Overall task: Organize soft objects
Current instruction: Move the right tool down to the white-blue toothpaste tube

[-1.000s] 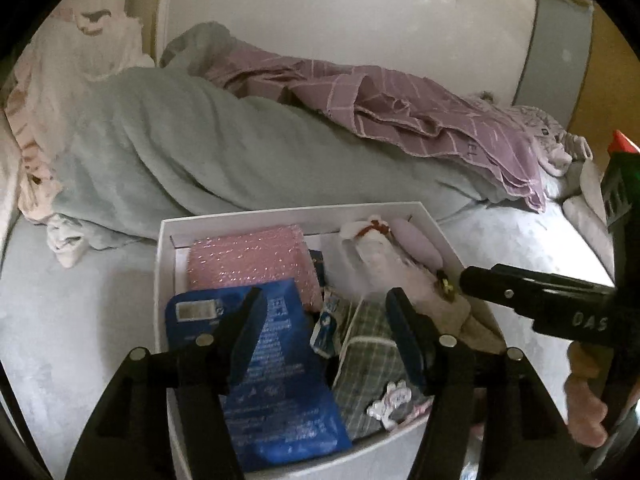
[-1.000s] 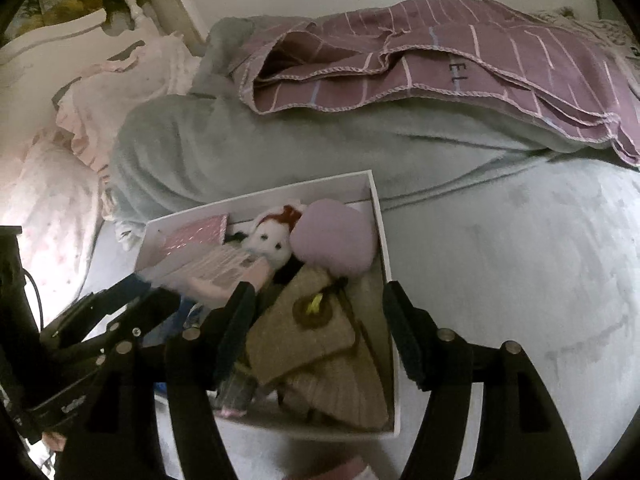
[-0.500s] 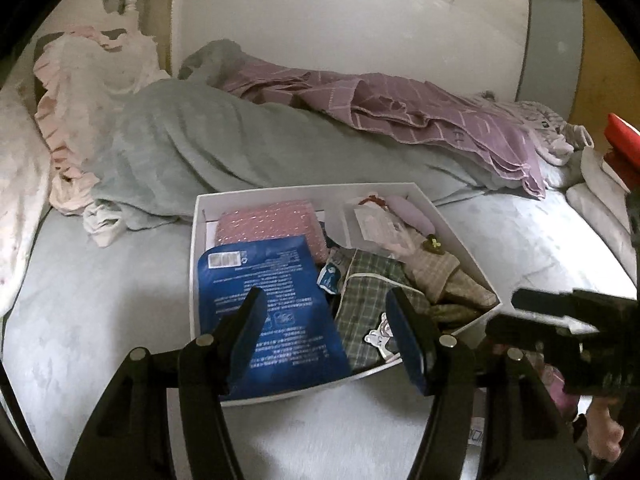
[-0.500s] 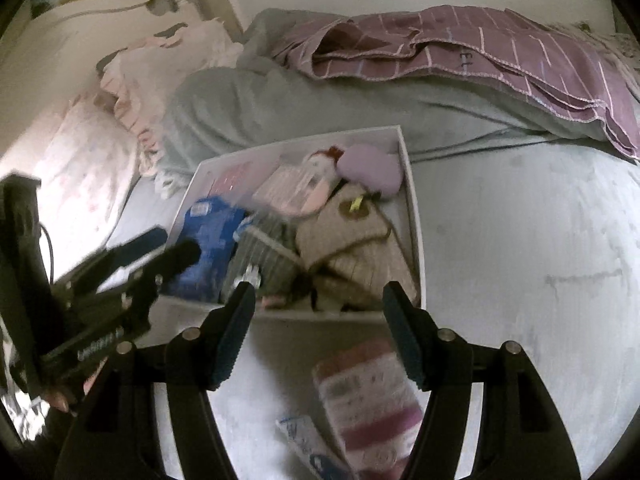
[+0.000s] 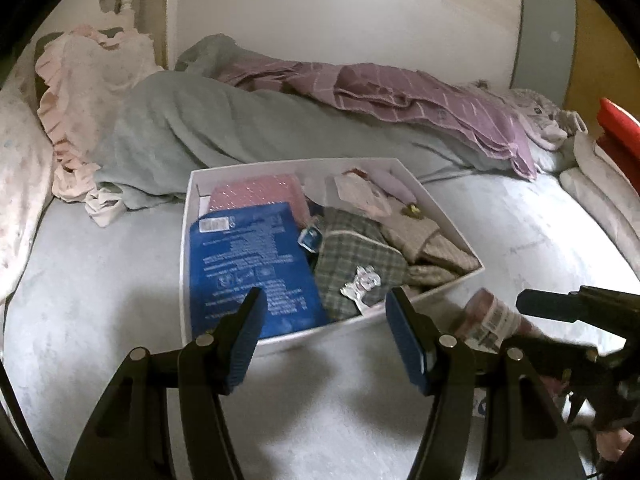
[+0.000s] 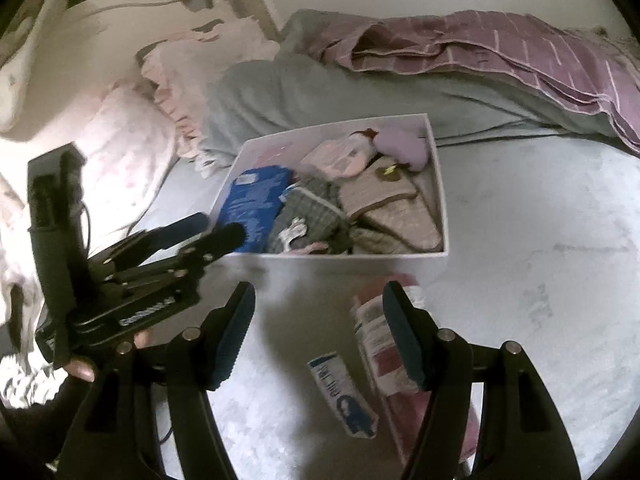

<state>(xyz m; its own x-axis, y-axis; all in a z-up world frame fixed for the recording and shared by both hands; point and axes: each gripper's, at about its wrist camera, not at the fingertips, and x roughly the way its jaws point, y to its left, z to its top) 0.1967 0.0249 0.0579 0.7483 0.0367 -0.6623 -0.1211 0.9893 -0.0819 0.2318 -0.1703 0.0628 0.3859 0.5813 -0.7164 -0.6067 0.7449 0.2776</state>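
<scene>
I'm losing part of the pink-striped pack (image 6: 384, 360) behind the right gripper's (image 6: 320, 340) far finger, and its print is smearing into blur. In the left view the right gripper's (image 5: 576, 344) body is running off the edge, covering most of that pack (image 5: 490, 316). The small blue-and-white packet (image 6: 344, 394) is showing lettering too blurred to read. Inside the white box (image 5: 256, 166), the plush toy (image 6: 360, 138) is sitting half buried under a pale pouch (image 6: 340, 156).

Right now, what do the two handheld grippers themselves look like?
Both are matt black two-finger tools with silver pivot bolts. The left gripper and right gripper carry ribbed blue pads. From the right view, the left tool shows white lettering on its side, too blurred to read, a boxy black block, and a thin dark cable.
</scene>
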